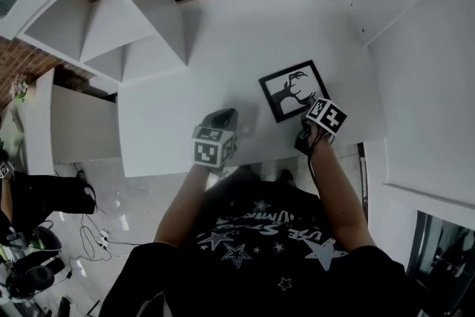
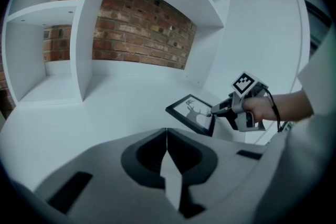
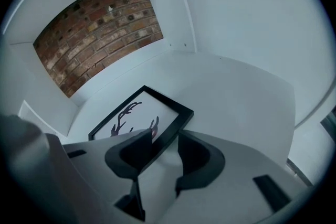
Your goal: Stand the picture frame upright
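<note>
Head view is showing the picture frame (image 1: 294,89) lying face up on the white shelf surface (image 1: 223,41), toward the right side and close to the front edge, with its deer silhouette facing the camera. The right gripper (image 1: 304,115) is reaching to the frame's near corner, while the left gripper (image 1: 225,116) is hovering over bare surface, well apart from the frame. Left gripper view is showing the left gripper's (image 2: 166,140) jaws pressed together with nothing between them. Beyond them, the picture frame (image 2: 191,114) is appearing slightly tilted, its edge beside the right gripper (image 2: 214,111) looking raised, though whether it is truly clear of the surface cannot be told. Right gripper view is showing the right gripper's (image 3: 165,143) jaws standing apart and straddling the near border of the picture frame (image 3: 137,113). One jaw is lying over the glass face and the other is sitting just beside the outer edge, with a sliver of white showing between that jaw and the border, so the pads do not seem to be pressing yet. A brick wall (image 3: 100,23) is closing off the back of the shelf. The step in hand is judged to be the taking of a grip on the frame's edge; standing it upright is not yet done. The next move is calling for the jaws to close firmly on the border, followed by a pivot about the far edge until the frame is resting on its base.
</note>
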The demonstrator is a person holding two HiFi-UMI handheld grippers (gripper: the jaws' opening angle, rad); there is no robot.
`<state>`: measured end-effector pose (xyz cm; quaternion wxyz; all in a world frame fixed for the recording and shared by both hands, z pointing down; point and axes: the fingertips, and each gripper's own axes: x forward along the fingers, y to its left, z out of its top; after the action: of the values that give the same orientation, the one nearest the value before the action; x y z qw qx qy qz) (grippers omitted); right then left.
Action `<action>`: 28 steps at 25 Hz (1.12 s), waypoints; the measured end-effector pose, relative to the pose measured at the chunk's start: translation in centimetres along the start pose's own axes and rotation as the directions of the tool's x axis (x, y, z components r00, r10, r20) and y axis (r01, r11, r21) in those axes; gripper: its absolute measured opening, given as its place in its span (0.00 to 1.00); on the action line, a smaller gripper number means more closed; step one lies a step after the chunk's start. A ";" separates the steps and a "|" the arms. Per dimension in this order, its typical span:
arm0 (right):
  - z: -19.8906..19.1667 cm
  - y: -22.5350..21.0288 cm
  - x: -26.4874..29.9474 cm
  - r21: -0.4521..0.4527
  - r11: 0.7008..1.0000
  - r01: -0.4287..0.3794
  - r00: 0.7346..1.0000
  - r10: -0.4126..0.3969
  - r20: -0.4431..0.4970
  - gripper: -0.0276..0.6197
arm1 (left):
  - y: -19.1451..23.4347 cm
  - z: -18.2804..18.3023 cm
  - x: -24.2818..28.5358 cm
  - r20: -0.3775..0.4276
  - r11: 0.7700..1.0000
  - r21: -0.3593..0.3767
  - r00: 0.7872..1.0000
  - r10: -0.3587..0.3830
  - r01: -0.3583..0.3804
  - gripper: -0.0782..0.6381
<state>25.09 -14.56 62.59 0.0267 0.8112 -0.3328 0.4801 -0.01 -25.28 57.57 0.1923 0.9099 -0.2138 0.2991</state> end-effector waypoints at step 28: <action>-1.3 1.9 -0.2 -0.393 0.850 -0.352 0.932 0.280 -0.229 0.25 | -3.5 -1.5 -2.4 0.004 0.988 -0.051 0.989 0.146 -0.145 0.13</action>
<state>22.93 -15.43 62.61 0.1516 0.6773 -0.5556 0.4578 -0.73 -20.99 56.43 0.1922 0.8878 -0.2877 0.3035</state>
